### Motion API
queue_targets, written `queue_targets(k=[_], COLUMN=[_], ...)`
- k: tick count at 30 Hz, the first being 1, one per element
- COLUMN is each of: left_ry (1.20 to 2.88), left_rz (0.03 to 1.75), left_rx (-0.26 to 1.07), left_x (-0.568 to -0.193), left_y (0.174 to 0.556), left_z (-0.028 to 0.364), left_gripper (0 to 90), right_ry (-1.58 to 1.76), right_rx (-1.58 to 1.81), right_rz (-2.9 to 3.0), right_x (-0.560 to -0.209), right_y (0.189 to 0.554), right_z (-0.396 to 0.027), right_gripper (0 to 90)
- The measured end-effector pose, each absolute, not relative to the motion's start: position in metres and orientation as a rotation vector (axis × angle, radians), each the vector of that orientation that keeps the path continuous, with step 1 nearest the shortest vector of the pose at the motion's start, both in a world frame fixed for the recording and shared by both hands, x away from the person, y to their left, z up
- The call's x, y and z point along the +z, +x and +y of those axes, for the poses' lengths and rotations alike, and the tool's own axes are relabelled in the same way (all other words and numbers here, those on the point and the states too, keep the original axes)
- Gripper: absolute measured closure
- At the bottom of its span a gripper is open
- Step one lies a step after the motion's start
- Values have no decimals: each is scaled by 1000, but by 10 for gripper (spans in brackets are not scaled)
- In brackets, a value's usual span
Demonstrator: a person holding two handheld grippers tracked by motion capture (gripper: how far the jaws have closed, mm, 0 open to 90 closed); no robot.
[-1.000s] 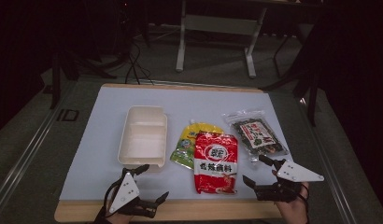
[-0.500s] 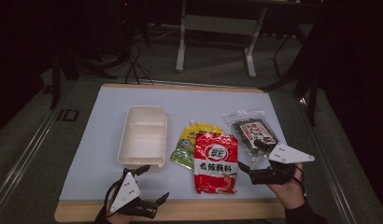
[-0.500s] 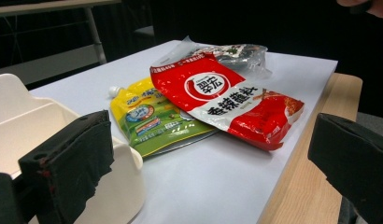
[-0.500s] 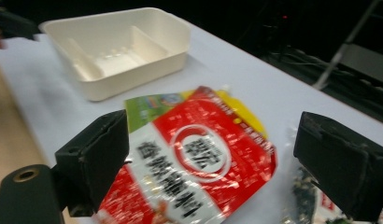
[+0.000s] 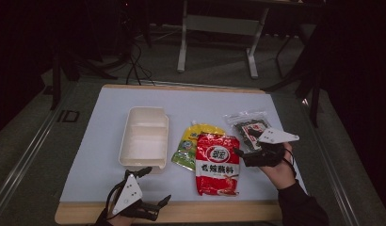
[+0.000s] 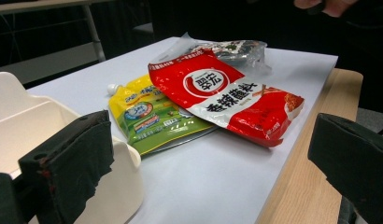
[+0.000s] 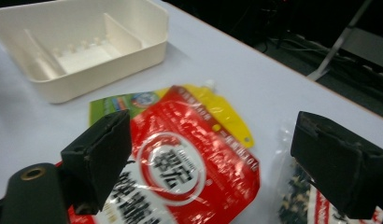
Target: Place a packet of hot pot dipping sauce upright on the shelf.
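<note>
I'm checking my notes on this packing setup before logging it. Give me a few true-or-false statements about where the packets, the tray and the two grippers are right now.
1. The red plastic snack packet lies partly on top of the yellow-and-green spouted pouch. True.
2. The cream two-compartment plastic tray holds the red packet. False: the tray holds no packet.
3. The right gripper is shut on the red packet. False: its jaws stand open and grip nothing.
4. The left gripper sits open near the table's front edge. True.
5. The clear bag of dark seaweed lies left of the tray. False: it lies right of the packets.
</note>
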State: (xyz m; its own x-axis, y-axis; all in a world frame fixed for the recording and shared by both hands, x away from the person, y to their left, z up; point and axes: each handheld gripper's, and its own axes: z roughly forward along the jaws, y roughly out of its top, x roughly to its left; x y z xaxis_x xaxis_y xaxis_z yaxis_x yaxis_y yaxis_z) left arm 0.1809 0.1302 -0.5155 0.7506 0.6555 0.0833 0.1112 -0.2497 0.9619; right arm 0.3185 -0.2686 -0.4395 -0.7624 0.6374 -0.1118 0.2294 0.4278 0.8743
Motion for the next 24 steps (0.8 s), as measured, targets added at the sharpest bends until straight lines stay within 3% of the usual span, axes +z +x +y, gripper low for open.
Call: queue_targets(k=[9, 13, 24], left_ry=[1779, 1781, 1789], left_rz=[603, 604, 605], left_rx=[574, 572, 565], left_x=[-516, -516, -517], left_y=[181, 182, 182], left_z=[130, 130, 129], left_gripper=[13, 13, 13], right_ry=[850, 884, 952], right_rx=[1258, 1260, 1158], right_rz=[2265, 2294, 2393], right_x=[-451, -460, -484], right_y=[352, 363, 384], right_z=[-269, -269, -267], right_gripper=[139, 219, 268])
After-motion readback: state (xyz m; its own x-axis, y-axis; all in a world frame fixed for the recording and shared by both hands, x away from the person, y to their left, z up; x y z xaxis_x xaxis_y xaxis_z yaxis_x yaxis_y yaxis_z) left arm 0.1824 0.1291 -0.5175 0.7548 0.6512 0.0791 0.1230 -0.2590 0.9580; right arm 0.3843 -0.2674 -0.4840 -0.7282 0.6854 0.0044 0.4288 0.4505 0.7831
